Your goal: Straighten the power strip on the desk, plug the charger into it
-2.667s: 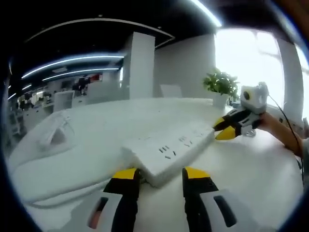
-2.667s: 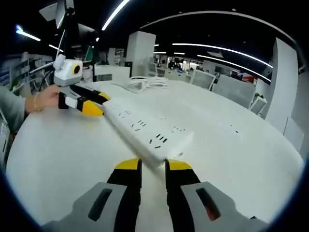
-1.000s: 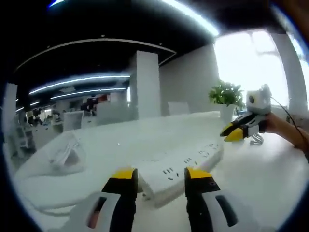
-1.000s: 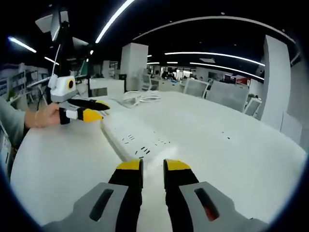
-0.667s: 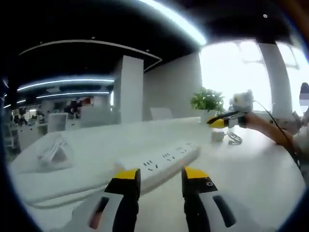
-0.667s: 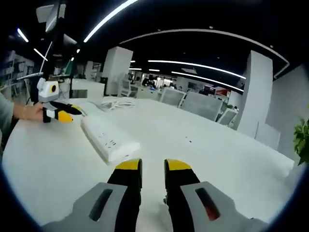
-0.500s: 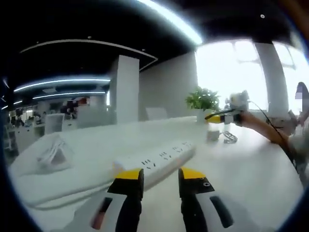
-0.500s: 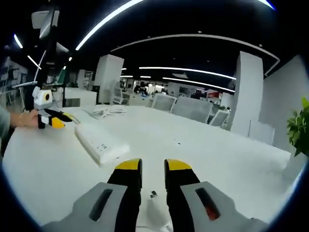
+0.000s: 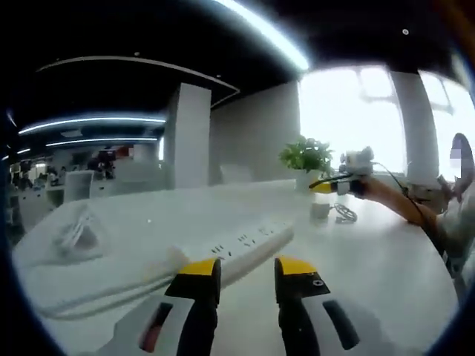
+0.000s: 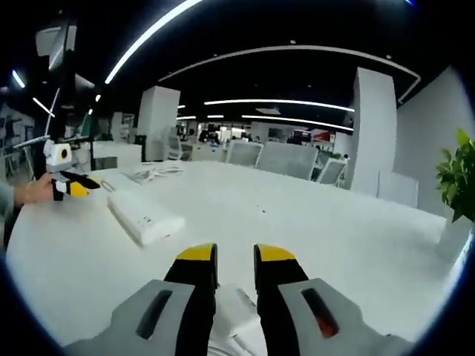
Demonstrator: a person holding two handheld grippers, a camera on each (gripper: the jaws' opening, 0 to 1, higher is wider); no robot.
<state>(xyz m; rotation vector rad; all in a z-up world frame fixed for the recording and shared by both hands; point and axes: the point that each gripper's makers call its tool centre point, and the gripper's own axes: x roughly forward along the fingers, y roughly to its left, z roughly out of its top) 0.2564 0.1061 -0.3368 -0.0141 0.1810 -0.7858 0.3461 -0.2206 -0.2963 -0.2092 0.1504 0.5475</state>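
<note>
Left gripper view: left gripper jaws slightly parted, holding nothing; power strip on desk just beyond tips, near end hidden. Right gripper far off above charger, blurred.

Right gripper view: right gripper jaws narrowly apart, empty; charger partly hidden between them. Power strip left, left gripper beside it.

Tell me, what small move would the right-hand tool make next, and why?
Probably ease down and close on the white charger lying under the right gripper, since its jaws stand slightly apart with nothing between them, and the power strip already lies flat on the desk.
</note>
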